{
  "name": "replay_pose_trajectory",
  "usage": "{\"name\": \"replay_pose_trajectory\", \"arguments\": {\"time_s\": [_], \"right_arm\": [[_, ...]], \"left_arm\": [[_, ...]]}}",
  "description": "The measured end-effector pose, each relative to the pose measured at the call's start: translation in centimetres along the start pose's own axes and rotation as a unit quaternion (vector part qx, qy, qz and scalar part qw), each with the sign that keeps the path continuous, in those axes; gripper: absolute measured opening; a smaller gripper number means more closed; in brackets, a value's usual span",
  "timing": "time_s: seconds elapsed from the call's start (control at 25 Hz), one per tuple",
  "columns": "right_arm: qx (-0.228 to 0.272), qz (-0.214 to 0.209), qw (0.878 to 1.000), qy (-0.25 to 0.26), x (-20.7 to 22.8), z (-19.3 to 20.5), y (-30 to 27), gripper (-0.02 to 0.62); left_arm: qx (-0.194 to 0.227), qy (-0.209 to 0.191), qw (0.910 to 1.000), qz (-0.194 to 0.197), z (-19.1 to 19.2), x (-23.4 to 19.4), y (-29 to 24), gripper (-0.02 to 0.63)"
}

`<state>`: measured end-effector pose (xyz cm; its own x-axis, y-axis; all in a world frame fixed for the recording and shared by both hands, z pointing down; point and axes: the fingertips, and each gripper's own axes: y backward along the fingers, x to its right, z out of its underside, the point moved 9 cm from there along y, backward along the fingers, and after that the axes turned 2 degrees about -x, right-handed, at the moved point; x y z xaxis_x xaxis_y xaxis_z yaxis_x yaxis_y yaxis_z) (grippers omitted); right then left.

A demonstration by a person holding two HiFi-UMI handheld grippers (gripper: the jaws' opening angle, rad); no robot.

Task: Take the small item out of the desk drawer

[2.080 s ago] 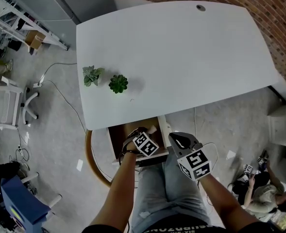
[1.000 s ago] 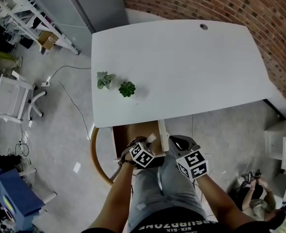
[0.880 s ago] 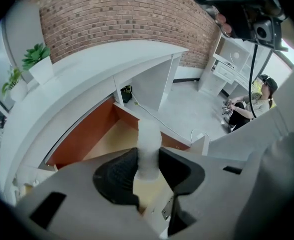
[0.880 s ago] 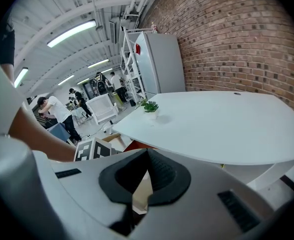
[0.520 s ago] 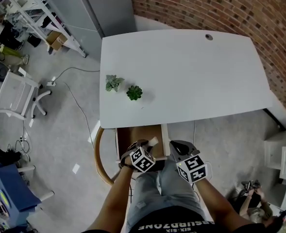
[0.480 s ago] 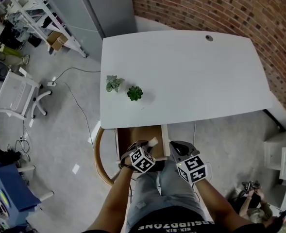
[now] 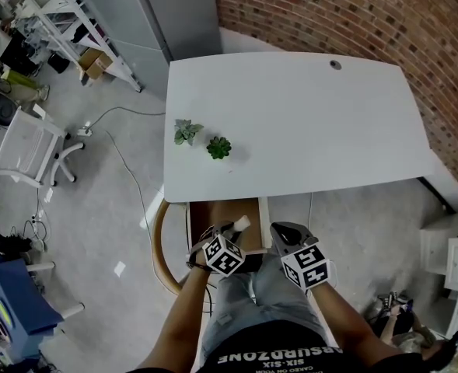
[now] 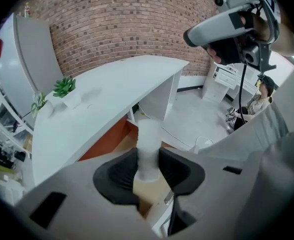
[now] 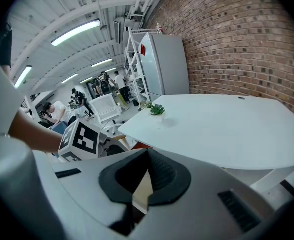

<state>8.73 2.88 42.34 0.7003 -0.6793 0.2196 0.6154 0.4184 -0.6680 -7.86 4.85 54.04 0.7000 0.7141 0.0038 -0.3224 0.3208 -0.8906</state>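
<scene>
left claw [image 8: 148, 168] [image 7: 235, 228]: your jaws are pinching a small white cylinder [image 8: 148, 141] [image 7: 242, 224], one dark pad pressed to each side of its lower part. the cylinder is plain, matte and smooth, without visible print; it stands upright in the grip and its upper end rises clear of the pads. it sits over the near right part of the open drawer [image 7: 215, 210] [image 8: 106, 140], whose inside is brown-orange with white side walls.

right claw [image 9: 147, 170] [image 7: 284, 231]: your jaws are pressed together with nothing between them. it hangs just right of the drawer, beside the left claw but apart from it.

surroundings: a white desk [image 7: 306, 123] [image 8: 102, 96] [image 9: 226, 129] lies beyond the drawer, and its near edge overhangs the drawer's far part. on its left part stand a pale plant [image 7: 187, 130] [image 8: 38, 103] and, just right of it, a dark green plant [image 7: 218, 147] [image 8: 64, 86] [image 9: 157, 110], both well apart from the claws. a brick wall [image 7: 368, 14] runs along the far and right sides. a white chair [image 7: 30, 146] stands on the floor to the left.
</scene>
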Motion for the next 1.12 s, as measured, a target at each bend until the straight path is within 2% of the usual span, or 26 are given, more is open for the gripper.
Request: {"name": "replay_pose_trajectory", "arguments": {"time_s": [0.52,0.88,1.12], "right_arm": [[0.006,-0.009,1.000,0.022,-0.8,-1.7,1.5,-0.003],[0.021,-0.021,0.999,0.043,-1.6,-2.6,2.4,-0.003],[0.025,-0.027,0.998,0.052,-2.3,-2.8,2.9,-0.003]], "left_arm": [[0.049,0.045,0.9977,-0.012,-1.9,-0.3,5.3,0.129],[0.083,0.113,0.9899,-0.023,-2.8,-0.3,8.2,0.129],[0.095,0.136,0.9858,-0.021,-3.0,0.2,9.7,0.130]]}}
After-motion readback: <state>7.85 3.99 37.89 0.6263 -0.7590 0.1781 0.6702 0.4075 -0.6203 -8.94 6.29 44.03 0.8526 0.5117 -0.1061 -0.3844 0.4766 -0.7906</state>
